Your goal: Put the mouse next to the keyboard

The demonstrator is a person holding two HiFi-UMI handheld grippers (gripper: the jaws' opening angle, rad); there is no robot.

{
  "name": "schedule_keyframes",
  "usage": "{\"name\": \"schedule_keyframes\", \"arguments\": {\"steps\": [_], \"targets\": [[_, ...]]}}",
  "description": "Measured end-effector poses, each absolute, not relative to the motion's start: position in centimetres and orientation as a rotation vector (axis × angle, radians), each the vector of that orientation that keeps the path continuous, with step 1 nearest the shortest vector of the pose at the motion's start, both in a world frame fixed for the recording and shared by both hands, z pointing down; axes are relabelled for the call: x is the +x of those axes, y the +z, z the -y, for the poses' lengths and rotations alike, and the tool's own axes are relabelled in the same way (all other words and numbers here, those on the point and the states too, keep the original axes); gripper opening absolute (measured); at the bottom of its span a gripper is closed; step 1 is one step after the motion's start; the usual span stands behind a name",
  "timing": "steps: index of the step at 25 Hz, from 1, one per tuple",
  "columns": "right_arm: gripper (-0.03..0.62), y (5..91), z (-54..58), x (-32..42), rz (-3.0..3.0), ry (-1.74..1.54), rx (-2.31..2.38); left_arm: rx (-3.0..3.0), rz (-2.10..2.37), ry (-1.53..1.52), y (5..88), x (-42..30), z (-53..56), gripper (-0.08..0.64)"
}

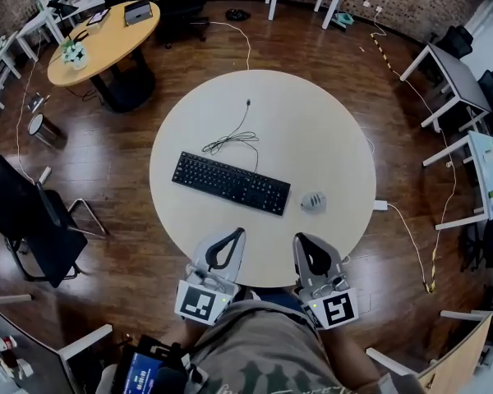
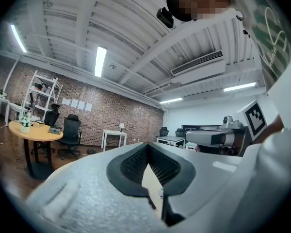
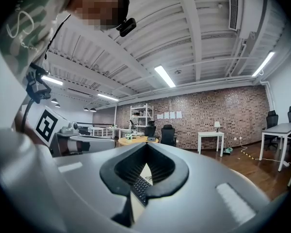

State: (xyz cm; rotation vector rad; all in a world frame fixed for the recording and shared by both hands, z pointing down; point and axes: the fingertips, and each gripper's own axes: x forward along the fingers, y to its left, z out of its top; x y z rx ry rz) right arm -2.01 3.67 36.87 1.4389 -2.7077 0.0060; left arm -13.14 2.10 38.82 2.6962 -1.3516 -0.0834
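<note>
A black keyboard (image 1: 230,183) lies slantwise in the middle of the round beige table (image 1: 312,121). The small grey mouse (image 1: 313,201) sits just off the keyboard's right end. A thin black cable (image 1: 234,138) curls behind the keyboard. Both grippers hover over the table's near edge, tips pointing away from me. My left gripper (image 1: 239,231) is shut and empty, below the keyboard. My right gripper (image 1: 298,237) is also shut and empty, a little short of the mouse. In the left gripper view the left gripper (image 2: 148,145) has its tips touching. Through the gap behind the right gripper's (image 3: 146,147) tips, part of the keyboard (image 3: 140,186) shows.
A white plug block (image 1: 380,205) with a cord lies at the table's right edge. A black chair (image 1: 29,224) stands to the left on the wooden floor. A round wooden table (image 1: 107,39) is at the far left. White desks (image 1: 464,150) line the right side.
</note>
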Motion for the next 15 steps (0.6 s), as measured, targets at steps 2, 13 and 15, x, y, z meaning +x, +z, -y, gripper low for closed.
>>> {"name": "schedule_keyframes", "arguments": {"steps": [2, 13, 15], "targets": [[0.000, 36.7, -3.6, -2.5, 2.714, -0.002, 1.434, 2.691, 1.359, -0.084, 38.8, -13.6, -2.2, 0.000], [0.000, 37.3, -4.8, -3.8, 2.725, 0.004, 1.380, 2.592, 1.354, -0.143, 40.3, -14.9, -1.5, 0.000], [0.000, 37.7, -5.1, -3.6, 2.716, 0.019, 1.382, 2.584, 1.352, -0.142, 40.6, -14.9, -1.4, 0.000]]}}
